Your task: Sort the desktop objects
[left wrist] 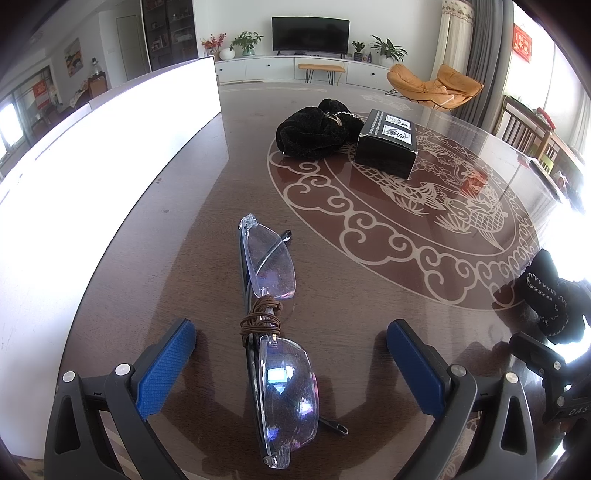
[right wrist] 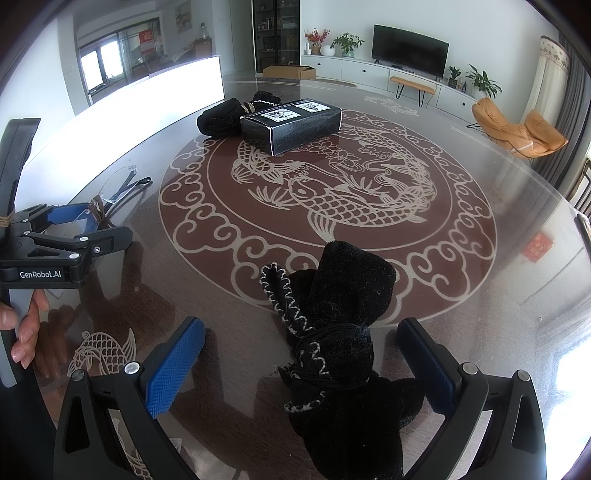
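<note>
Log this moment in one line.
left gripper: open, straddling glasses | right gripper: open, straddling black pouch | nothing lifted

Beyond my glossy dark table [right wrist: 517,258] with its carp medallion I see a black flat television [left wrist: 310,34] on a long white cabinet [left wrist: 258,68], potted green plants [left wrist: 245,42], orange lounge chairs [left wrist: 436,85] and grey curtains [left wrist: 487,48] beside bright windows.

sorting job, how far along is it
Nothing looks sorted yet. Both grippers are open: the left gripper straddles the clear rimless glasses bound with brown cord, the right gripper straddles a black velvet drawstring pouch. The black rectangular box and second black pouch wait untouched.
</note>
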The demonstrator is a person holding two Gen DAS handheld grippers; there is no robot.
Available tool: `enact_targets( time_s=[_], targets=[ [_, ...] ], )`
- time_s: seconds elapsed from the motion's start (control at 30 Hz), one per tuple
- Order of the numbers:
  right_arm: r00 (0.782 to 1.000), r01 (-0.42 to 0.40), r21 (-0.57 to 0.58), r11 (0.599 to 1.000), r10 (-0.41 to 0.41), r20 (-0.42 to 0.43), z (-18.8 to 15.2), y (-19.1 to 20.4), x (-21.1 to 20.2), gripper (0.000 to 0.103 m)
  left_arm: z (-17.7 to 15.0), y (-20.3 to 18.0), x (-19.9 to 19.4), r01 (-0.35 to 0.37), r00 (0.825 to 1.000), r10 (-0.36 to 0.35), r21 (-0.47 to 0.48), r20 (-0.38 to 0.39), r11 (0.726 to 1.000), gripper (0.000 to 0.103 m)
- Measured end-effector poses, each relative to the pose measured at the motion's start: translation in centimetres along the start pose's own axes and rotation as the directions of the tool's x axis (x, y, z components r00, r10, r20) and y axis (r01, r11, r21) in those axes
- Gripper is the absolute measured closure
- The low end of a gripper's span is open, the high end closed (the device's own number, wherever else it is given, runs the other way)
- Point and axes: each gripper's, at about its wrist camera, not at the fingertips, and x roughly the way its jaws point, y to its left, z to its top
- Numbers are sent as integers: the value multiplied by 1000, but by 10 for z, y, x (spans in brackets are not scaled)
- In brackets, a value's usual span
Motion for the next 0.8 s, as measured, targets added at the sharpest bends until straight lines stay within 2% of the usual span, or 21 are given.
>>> enact_targets(
  time_s=[0.07,0.1,0.17,0.2,0.3,0.4,0.43,0.47,0.53,0.6,0.63,0.7,0.77,0.8],
  targets=[
    [1000,0,0,1000,0,0,0,0,0,0,4,4,-1,59,997,-57,27,-59,998,0],
    [1000,0,0,1000,0,0,0,0,0,0,8,13,-3,131,988,-130,12,-85,991,0],
    [1000,0,0,1000,0,0,0,0,0,0,14,43,-11,322,939,-328,-70,-107,944,0],
    [1000,0,0,1000,0,0,0,0,0,0,17,58,-16,356,926,-364,-97,-98,930,0],
    [1000,0,0,1000,0,0,0,0,0,0,16,83,-31,294,952,-297,-49,-73,954,0],
    [1000,0,0,1000,0,0,0,0,0,0,5,74,-32,317,942,-311,25,-122,948,0],
    [1000,0,0,1000,0,0,0,0,0,0,4,67,-30,301,947,-292,54,-134,952,0],
    [1000,0,0,1000,0,0,0,0,0,0,6,59,-30,258,961,-246,85,-127,963,0],
    [1000,0,0,1000,0,0,0,0,0,0,12,48,-31,199,977,-190,86,-101,976,0],
    [1000,0,0,1000,0,0,0,0,-1,0,19,41,-16,182,976,-174,48,-131,982,2],
    [1000,-1,0,1000,1,0,0,0,0,0,20,36,-6,160,975,-151,42,-160,986,23],
    [998,-25,-38,999,23,-58,3,0,0,0,18,21,-2,63,988,-46,110,-148,992,42],
    [994,-42,-71,997,35,-107,9,-3,-5,1,18,15,-5,67,990,-52,117,-130,991,75],
    [993,-49,-83,995,40,-111,12,-6,-11,1,18,15,-6,56,990,-40,112,-134,992,82]
  ],
)
